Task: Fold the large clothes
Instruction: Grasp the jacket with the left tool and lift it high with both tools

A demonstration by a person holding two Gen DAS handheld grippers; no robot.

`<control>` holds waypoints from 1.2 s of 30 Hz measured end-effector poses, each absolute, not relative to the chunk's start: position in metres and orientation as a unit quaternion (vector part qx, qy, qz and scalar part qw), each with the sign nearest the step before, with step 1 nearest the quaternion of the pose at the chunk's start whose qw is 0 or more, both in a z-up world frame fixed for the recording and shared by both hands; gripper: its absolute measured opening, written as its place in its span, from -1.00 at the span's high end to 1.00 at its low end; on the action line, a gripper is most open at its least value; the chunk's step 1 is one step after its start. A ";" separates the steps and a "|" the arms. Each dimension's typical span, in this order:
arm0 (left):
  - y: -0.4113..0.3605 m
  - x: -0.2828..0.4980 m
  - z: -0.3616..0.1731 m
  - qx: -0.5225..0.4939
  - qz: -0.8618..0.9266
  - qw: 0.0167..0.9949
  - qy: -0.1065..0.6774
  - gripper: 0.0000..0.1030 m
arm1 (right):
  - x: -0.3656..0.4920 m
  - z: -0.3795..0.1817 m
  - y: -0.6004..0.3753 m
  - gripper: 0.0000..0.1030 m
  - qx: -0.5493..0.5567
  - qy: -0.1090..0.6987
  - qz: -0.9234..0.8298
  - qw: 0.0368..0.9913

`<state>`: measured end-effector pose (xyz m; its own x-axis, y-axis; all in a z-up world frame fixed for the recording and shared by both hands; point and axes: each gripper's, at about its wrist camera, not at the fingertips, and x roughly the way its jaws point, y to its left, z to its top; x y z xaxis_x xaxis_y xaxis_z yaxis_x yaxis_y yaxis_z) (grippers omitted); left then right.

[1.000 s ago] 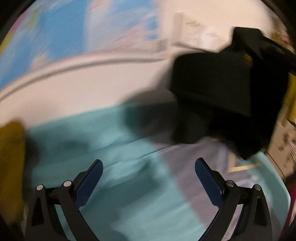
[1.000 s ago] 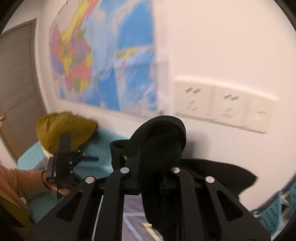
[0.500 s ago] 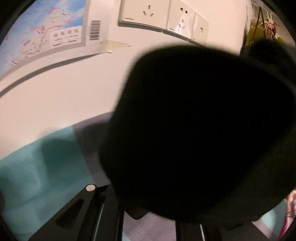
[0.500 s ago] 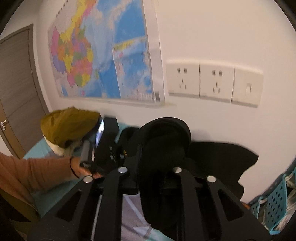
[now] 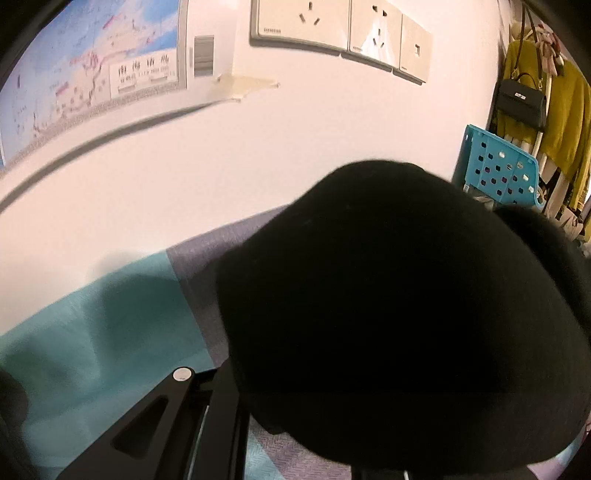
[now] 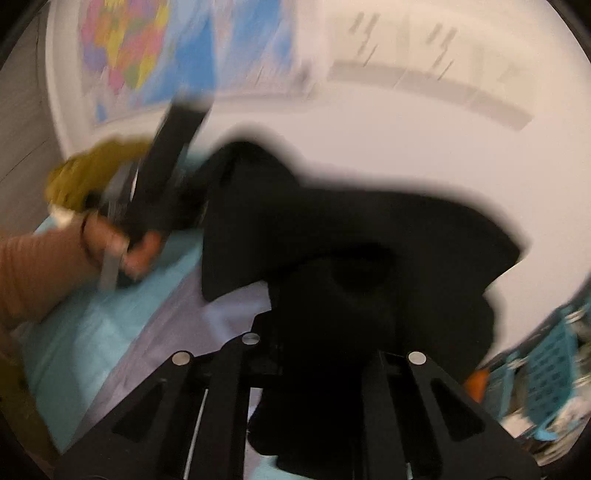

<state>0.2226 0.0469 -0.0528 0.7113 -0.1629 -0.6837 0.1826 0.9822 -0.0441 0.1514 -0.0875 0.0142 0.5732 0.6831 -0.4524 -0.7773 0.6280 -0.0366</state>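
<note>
A black garment (image 5: pixel 388 314) fills the lower right of the left wrist view and hides the fingertips of my left gripper (image 5: pixel 280 424), which is shut on a bulging fold of it. In the right wrist view the same garment (image 6: pixel 351 240) drapes over a teal and grey sheet (image 6: pixel 110 332). My right gripper (image 6: pixel 321 373) has its jaws closing, with a bunch of the black cloth pinched between them. A hand in a brown sleeve (image 6: pixel 40 269) holds the left gripper (image 6: pixel 192 199) at the garment's left edge. That view is blurred.
A mustard garment (image 6: pixel 92 173) lies at the sheet's far left, against the wall. A blue perforated basket (image 5: pixel 498 173) stands to the right. A map (image 5: pixel 92 74) and sockets (image 5: pixel 340 26) are on the wall. Yellow clothes (image 5: pixel 569 110) hang at far right.
My left gripper, open over the sheet a second ago, went to the black garment and shut on it. The right gripper has sunk with the cloth in its jaws.
</note>
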 end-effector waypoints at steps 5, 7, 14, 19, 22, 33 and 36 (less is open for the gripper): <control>0.016 0.201 0.014 0.042 -0.131 0.940 0.311 0.86 | 0.131 0.108 -0.132 0.82 -0.131 0.090 0.324 0.933; 0.000 0.200 0.037 0.055 -0.142 0.944 0.293 0.58 | 0.125 0.134 -0.144 0.82 -0.131 0.062 0.302 0.942; -0.053 0.211 0.084 0.108 -0.174 0.942 0.265 0.91 | 0.119 0.188 -0.177 0.83 -0.143 0.014 0.243 0.959; -0.060 0.217 0.160 0.084 -0.149 0.960 0.223 0.92 | 0.111 0.236 -0.217 0.84 -0.115 -0.015 0.211 0.971; -0.072 0.199 0.208 0.097 -0.138 0.969 0.179 0.92 | 0.083 0.266 -0.239 0.84 -0.112 -0.050 0.197 0.973; -0.029 0.005 0.344 0.095 -0.086 0.991 -0.040 0.90 | -0.067 0.334 -0.288 0.84 -0.097 -0.171 0.230 0.953; -0.011 -0.055 0.349 0.118 -0.058 0.990 -0.050 0.88 | -0.104 0.331 -0.289 0.84 -0.093 -0.177 0.279 0.939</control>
<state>-0.0549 -0.0112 0.3489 0.9881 -0.1277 0.0858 0.1040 0.9655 0.2389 -0.1037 -0.2891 0.3309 0.7815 0.5568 0.2816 -0.4909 0.8272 -0.2733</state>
